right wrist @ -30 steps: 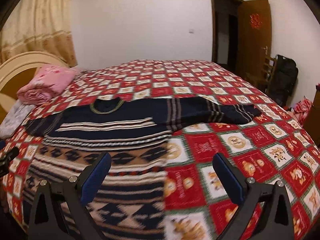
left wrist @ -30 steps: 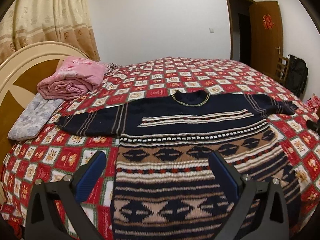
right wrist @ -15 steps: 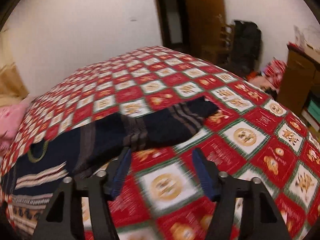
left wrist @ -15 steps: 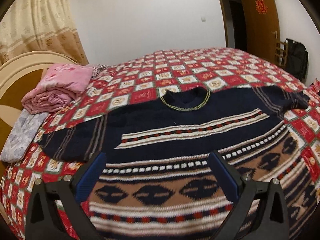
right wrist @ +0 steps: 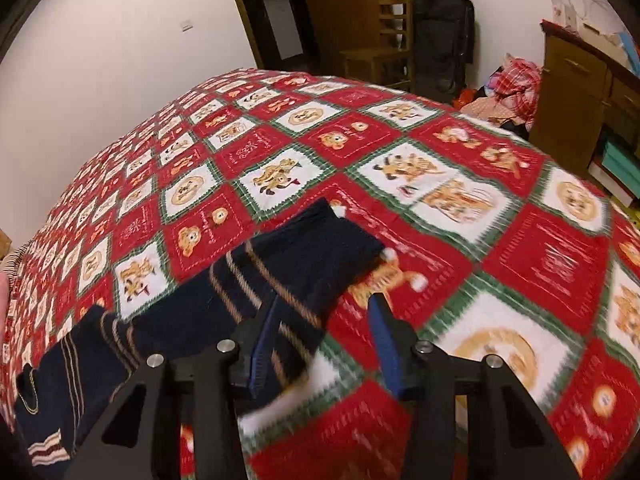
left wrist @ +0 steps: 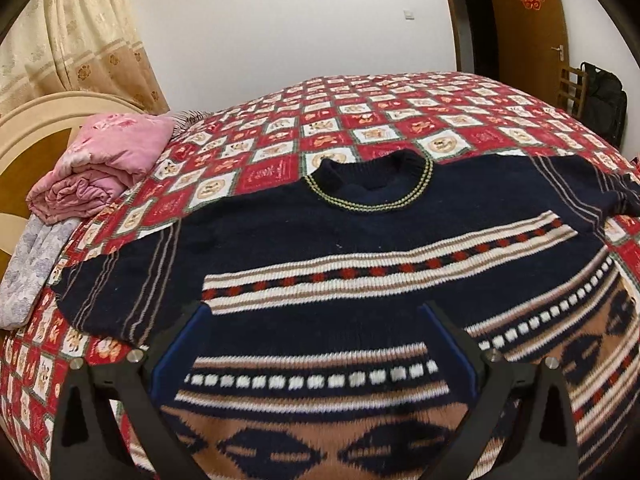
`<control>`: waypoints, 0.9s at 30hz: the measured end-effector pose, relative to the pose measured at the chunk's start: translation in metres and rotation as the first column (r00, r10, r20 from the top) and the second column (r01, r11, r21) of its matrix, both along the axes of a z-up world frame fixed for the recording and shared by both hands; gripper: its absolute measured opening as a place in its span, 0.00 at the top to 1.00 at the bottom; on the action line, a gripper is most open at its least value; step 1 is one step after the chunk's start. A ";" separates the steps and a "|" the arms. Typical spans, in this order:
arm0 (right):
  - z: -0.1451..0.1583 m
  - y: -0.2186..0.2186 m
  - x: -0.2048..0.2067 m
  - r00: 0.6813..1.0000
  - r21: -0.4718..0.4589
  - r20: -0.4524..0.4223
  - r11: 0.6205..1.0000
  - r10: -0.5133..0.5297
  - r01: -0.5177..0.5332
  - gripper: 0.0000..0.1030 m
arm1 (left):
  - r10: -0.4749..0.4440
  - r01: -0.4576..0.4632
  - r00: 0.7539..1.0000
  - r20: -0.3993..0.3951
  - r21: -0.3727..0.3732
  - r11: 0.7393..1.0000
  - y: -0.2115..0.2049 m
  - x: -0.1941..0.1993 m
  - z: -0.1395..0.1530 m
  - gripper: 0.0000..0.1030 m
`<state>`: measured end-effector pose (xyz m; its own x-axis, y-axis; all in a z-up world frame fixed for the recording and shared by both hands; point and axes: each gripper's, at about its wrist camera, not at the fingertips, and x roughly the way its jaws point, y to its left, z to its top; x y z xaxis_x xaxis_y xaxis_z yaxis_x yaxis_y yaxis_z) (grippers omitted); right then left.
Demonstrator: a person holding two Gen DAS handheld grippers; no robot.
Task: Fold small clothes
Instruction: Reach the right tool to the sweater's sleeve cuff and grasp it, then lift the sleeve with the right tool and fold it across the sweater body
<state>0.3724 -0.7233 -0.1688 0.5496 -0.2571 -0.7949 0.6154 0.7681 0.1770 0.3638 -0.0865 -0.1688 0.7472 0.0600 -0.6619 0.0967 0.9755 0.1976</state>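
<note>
A navy knitted sweater (left wrist: 360, 240) with white, red and tan pattern bands lies flat, front up, on the red patchwork bedspread (left wrist: 400, 120), collar away from me. My left gripper (left wrist: 316, 344) is open and empty, hovering over the sweater's chest. In the right wrist view the sweater's right sleeve (right wrist: 288, 276) stretches across the bedspread (right wrist: 520, 240). My right gripper (right wrist: 320, 340) is open, partly narrowed, just short of the cuff, with the left pad over the sleeve's edge.
A folded pink blanket (left wrist: 96, 172) and a grey pillow (left wrist: 32, 268) lie at the headboard (left wrist: 36, 136) on the left. A wooden chair (right wrist: 380, 52), a black bag (right wrist: 440, 36), a clothes pile (right wrist: 512, 88) and a wooden cabinet (right wrist: 576, 92) stand beyond the bed's right side.
My left gripper has moved forward over the sweater's body toward the chest. My right gripper has swung right, closed in on the sleeve cuff and narrowed its opening.
</note>
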 end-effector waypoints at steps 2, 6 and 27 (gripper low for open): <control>-0.008 -0.008 0.007 0.999 0.004 -0.036 1.000 -0.026 0.026 0.54 | -0.003 0.003 1.000 -0.008 0.007 1.000 -0.006 0.006 -0.003 0.00; -0.023 -0.021 0.017 0.998 0.027 -0.047 0.998 -0.053 0.054 0.56 | -0.017 0.017 1.000 -0.025 0.002 1.000 -0.015 0.012 -0.009 0.00; 0.083 0.257 0.033 0.840 -0.202 0.131 0.844 0.527 -0.497 0.93 | -0.048 0.047 0.999 -0.009 -0.114 0.992 0.012 -0.002 0.011 0.00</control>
